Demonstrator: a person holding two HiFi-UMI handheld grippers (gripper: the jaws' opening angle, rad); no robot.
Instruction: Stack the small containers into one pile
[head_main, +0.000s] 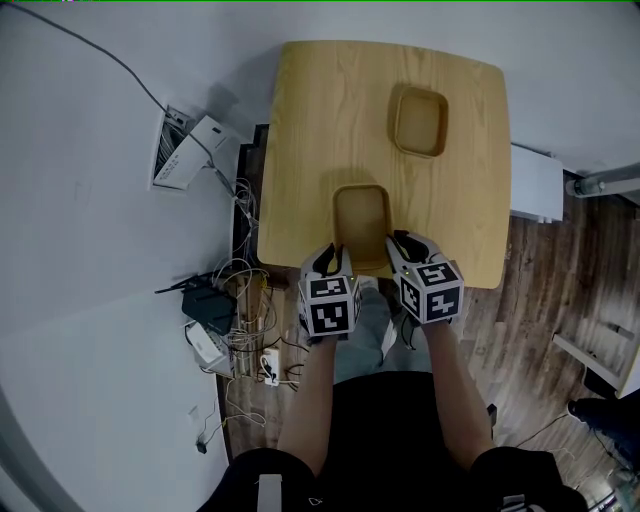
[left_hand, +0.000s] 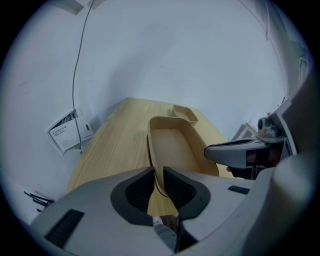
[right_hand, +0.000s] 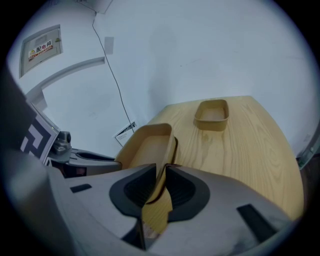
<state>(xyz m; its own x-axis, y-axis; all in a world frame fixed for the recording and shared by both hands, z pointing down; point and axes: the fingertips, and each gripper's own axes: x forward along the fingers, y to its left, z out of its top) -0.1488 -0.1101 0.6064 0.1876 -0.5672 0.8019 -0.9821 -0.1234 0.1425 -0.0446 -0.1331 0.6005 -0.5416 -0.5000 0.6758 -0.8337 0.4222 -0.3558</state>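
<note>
I'm holding the near container (head_main: 362, 215) w/ both tools at the table's (head_main: 310, 120) near edge, roughly mid-way along it. The left tool (head_main: 330, 258) is clenching on the container's left wall at its near end. In the left gripper view the thin wall is running straight up btwn the two dark pads, which are pressing on it from both sides. The right tool (head_main: 400, 245) is doing the same on the opposite side, clamping the right wall, w/ the rim sitting just past its pads. So the container is lying directly ahead of both tools, open side up, long axis pointing away from me toward the far edge. I can't tell whether its base is touching the table or hanging just above it. The far container (head_main: 420, 120) is sitting upright nearer the far right corner, well apart from the held one and from both tools. Nothing is inside either container.
</note>
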